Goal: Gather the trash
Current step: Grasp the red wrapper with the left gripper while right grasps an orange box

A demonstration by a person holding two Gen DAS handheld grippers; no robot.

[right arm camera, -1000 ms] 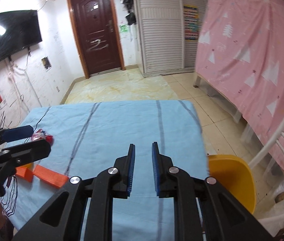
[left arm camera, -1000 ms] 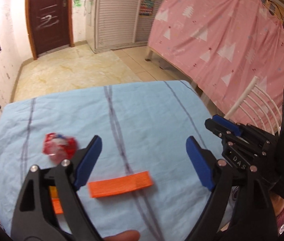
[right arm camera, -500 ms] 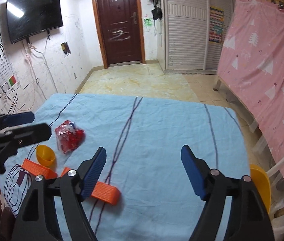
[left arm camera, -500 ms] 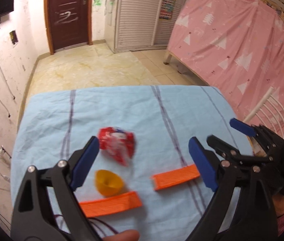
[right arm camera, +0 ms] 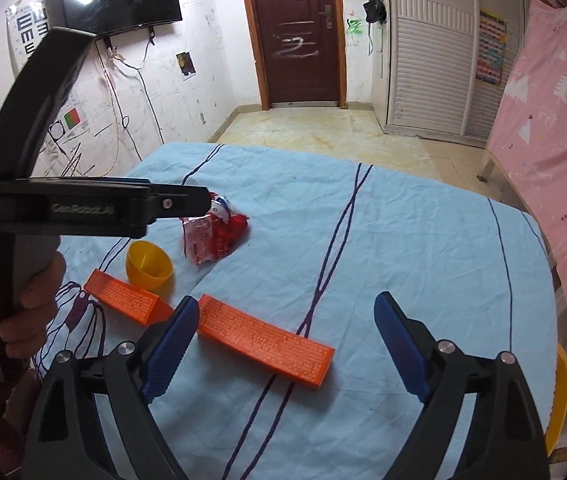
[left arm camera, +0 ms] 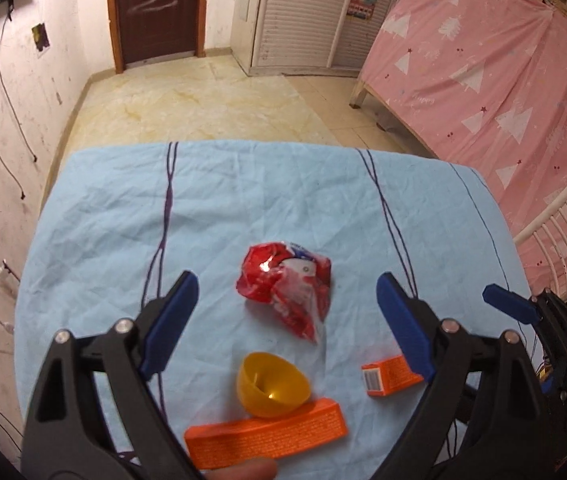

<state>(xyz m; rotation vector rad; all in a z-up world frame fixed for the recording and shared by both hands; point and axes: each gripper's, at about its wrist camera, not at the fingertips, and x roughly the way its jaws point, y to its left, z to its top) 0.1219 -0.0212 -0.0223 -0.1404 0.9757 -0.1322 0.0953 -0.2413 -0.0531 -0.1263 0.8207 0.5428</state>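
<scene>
On the table, under a light blue cloth [left arm camera: 243, 200] with thin dark stripes, lies the trash: a crumpled red wrapper [left arm camera: 285, 286] with white and blue print. In the left wrist view it sits just ahead of the left gripper [left arm camera: 285, 320], between the lines of its two blue fingers [left arm camera: 171, 320] but not touched by either. That gripper's jaws stand wide apart and hold nothing.

At about 6 o'clock from the wrapper, near but apart from it, a small yellow bowl [left arm camera: 271, 386] lies tipped on its side, its mouth showing. Just beyond it at 6 o'clock is a long orange box [left arm camera: 267, 434]; the bowl appears to touch its upper edge. A second orange box [left arm camera: 387, 378] lies at 3 o'clock from the bowl, partly hidden by the gripper's right finger.

In the right wrist view the right gripper [right arm camera: 283, 344] hangs over the cloth with its jaws opening (nothing lies between them but bare cloth and the end of one orange box). The wrapper is at about 11 o'clock from it, well apart. The left gripper's body crosses the frame at 9 o'clock, its tip over the wrapper, a hand [right arm camera: 31, 300] gripping its handle.
</scene>
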